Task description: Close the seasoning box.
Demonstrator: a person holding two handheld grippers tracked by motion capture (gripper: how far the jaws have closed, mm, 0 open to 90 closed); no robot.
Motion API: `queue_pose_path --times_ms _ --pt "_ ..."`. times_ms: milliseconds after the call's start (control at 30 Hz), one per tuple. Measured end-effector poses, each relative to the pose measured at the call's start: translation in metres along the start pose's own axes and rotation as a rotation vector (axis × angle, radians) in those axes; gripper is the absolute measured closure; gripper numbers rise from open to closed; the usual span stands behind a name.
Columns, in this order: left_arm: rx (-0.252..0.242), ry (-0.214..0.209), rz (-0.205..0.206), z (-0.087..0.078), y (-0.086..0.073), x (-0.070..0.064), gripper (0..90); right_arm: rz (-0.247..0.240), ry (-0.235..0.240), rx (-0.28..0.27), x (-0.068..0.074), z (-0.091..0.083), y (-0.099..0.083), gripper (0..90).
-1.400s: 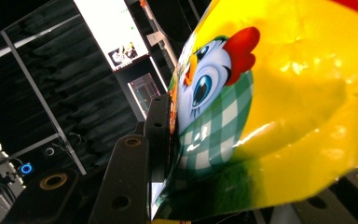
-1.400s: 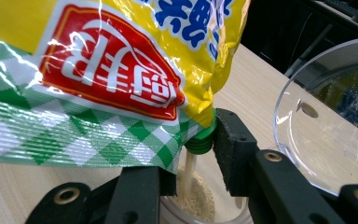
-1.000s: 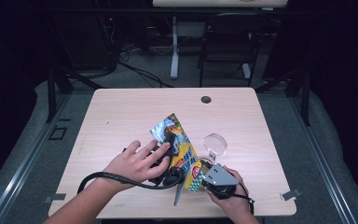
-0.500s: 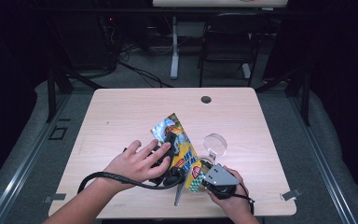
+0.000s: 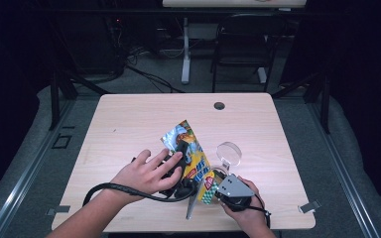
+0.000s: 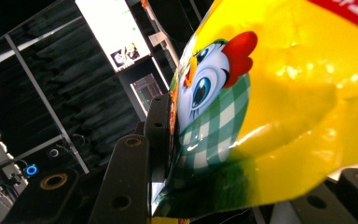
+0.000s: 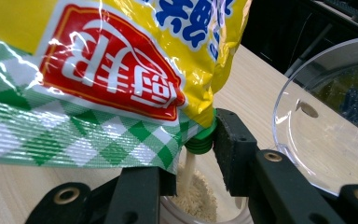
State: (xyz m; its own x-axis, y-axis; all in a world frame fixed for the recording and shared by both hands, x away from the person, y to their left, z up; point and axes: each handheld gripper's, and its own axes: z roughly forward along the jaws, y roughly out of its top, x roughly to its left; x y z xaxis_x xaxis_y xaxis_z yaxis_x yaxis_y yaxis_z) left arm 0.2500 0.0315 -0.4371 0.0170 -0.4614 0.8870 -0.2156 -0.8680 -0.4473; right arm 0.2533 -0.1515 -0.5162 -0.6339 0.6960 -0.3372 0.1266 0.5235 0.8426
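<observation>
From the high view, a yellow seasoning pouch [image 5: 194, 158] is held tilted above the near half of the wooden table [image 5: 129, 124], its upper end pinched by the left gripper [image 5: 178, 166] under the person's left hand [image 5: 146, 173], its lower end met by the right gripper [image 5: 216, 191], with a clear lid [image 5: 229, 153] lying just beside. In the left gripper view, the glossy pouch [image 6: 261, 116], printed with a cartoon chicken and green gingham, sits clamped between the black jaws, creased where they bite. In the right gripper view, the pouch's green spout [image 7: 199, 140] points down between jaws that close around the rim of a small clear jar [image 7: 200, 205]; whether they actually clamp the jar cannot be told. A thin stream of beige powder [image 7: 193, 196] falls into it, and the lid [image 7: 326, 126] leans close at the right. The risk from here, by judgement: the spout is narrow and the jar mouth small, so a slight drift of either hand would scatter powder on the table, and a steeper tilt could overfill it.
</observation>
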Motion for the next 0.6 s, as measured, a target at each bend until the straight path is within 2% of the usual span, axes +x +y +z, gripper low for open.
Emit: queue_pose_path --times_ms 600 --pt "0.002 -0.005 0.008 -0.0008 0.0008 0.0007 68.7 0.000 0.003 -0.001 -0.0008 0.0004 -0.0002 70.9"
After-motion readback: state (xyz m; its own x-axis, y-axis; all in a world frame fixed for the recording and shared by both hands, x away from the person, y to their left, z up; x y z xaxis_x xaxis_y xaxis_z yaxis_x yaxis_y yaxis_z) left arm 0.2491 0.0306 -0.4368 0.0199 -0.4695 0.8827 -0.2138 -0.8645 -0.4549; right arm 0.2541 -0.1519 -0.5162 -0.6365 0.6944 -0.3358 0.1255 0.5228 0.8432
